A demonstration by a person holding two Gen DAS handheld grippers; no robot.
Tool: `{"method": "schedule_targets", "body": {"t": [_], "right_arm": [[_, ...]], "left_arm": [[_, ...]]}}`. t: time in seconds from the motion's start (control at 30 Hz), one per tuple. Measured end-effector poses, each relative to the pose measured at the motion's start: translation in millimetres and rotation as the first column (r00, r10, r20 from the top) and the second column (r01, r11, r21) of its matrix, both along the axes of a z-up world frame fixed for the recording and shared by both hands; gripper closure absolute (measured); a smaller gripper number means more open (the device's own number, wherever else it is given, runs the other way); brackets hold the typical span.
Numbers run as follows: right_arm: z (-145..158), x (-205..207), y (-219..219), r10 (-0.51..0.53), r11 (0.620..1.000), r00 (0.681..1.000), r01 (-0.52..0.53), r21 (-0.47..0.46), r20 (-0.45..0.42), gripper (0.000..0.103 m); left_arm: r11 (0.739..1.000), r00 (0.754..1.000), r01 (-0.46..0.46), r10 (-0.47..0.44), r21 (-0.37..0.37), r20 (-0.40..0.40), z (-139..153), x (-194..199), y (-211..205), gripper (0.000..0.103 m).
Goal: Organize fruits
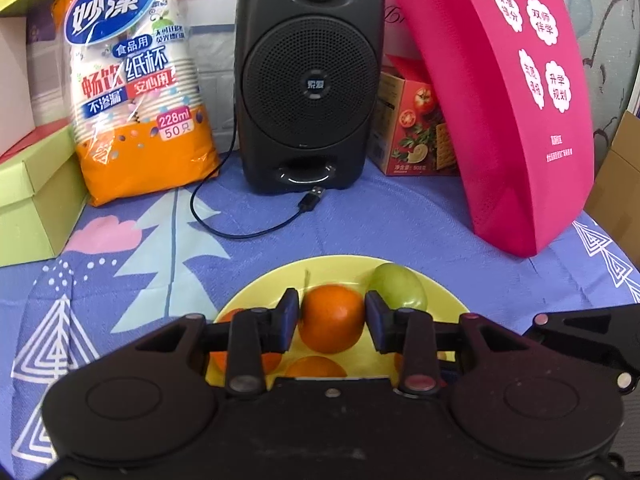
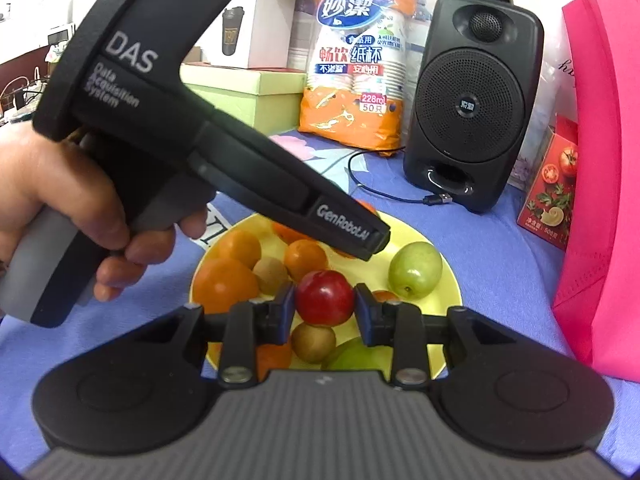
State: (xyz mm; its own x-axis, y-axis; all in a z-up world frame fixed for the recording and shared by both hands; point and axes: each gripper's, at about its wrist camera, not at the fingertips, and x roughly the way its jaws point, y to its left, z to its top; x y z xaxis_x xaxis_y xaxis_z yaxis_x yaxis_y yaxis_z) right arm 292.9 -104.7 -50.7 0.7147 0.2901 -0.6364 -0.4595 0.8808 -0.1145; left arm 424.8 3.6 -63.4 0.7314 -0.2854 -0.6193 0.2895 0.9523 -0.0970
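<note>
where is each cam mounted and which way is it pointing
Left wrist: sits on the left tool, looking forward and down over the plate toward the speaker; its fingers clamp an orange.
Right wrist: sits on the right tool, looking from the plate's near right side toward the same speaker; its fingers clamp a red fruit, and the person's left hand and left tool body show.
Shared: plate, green fruit, speaker, cup pack, pink bag.

Black gripper (image 1: 332, 322), blue-padded fingers (image 1: 289, 322), "DAS" marking.
</note>
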Motion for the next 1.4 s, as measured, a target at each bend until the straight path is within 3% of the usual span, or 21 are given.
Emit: {"method": "schedule_targets", "body": {"t": [0.07,0.1,0.2,0.27,0.43,0.6,0.67,0.77,0.83,1.0,1.17,1.27,1.4], "right_arm": [[0.3,-1.1,0.7,-0.006,1.000,1.000,0.006,0.000,0.008,0.071],[0.7,-1.9,0.7,-0.003,1.000,1.000,0.003,0.001,0.009,0.070],[3.4,-5.1,0.5,0.004,1.000,1.000,-0.004,-0.002,0.018,0.070],[7.3,-8.8,-0.6,0.005,1.000,1.000,-0.005,0.003,0.025,0.070],[21.1,-25.7,-8.1,-0.012,1.000,0.998,0.010,0.022,0.056,0.061],[38.6,-50.9,-21.8,-0.065,0.996,0.995,0.060,0.068,0.076,0.040],[48.6,-62.4,-28.2,-0.096,0.992,0.991,0.088,0.087,0.094,0.026],[68.5,-86.1,-37.5,-0.164,0.982,0.975,0.147,0.117,0.152,0.006],[84.8,-101.2,-44.8,-0.223,0.969,0.958,0.198,0.148,0.181,0.000],[120.6,-133.4,-60.4,-0.406,0.906,0.899,0.371,0.204,0.165,0.000],[119.3,-165.1,-59.7,-0.534,0.836,0.843,0.515,0.189,0.063,0.000],[102.6,-180.6,-56.6,-0.529,0.826,0.848,0.518,0.222,-0.012,0.000],[72.6,-196.9,-47.0,-0.503,0.842,0.862,0.505,0.191,-0.065,0.000]], "left_arm": [[1.000,1.000,-0.006,0.006,0.003,0.005,1.2,-0.8,-0.5,0.053],[1.000,1.000,-0.012,0.012,0.005,0.013,2.6,-2.3,-0.4,0.042],[1.000,0.999,-0.016,0.016,0.015,0.036,9.3,-8.6,-1.1,0.039],[0.999,0.999,-0.025,0.024,0.023,0.047,15.4,-14.3,-0.7,0.032],[0.997,0.990,-0.076,0.071,0.033,0.118,37.6,-38.7,1.6,0.000],[0.992,0.982,-0.121,0.114,0.036,0.153,65.1,-67.0,5.6,0.000],[0.991,0.979,-0.128,0.120,0.040,0.166,75.4,-82.6,7.6,0.000],[0.990,0.977,-0.131,0.120,0.047,0.179,88.6,-109.4,8.5,0.000],[0.990,0.974,-0.132,0.119,0.058,0.193,97.2,-130.3,9.1,0.000],[0.976,0.958,-0.188,0.158,0.108,0.241,109.6,-190.1,9.8,0.000],[0.943,0.934,-0.290,0.240,0.166,0.264,108.1,-247.1,2.7,0.000],[0.941,0.932,-0.306,0.264,0.144,0.250,101.8,-279.4,2.1,0.000],[0.942,0.935,-0.334,0.325,0.044,0.145,83.2,-313.5,12.4,0.000]]}}
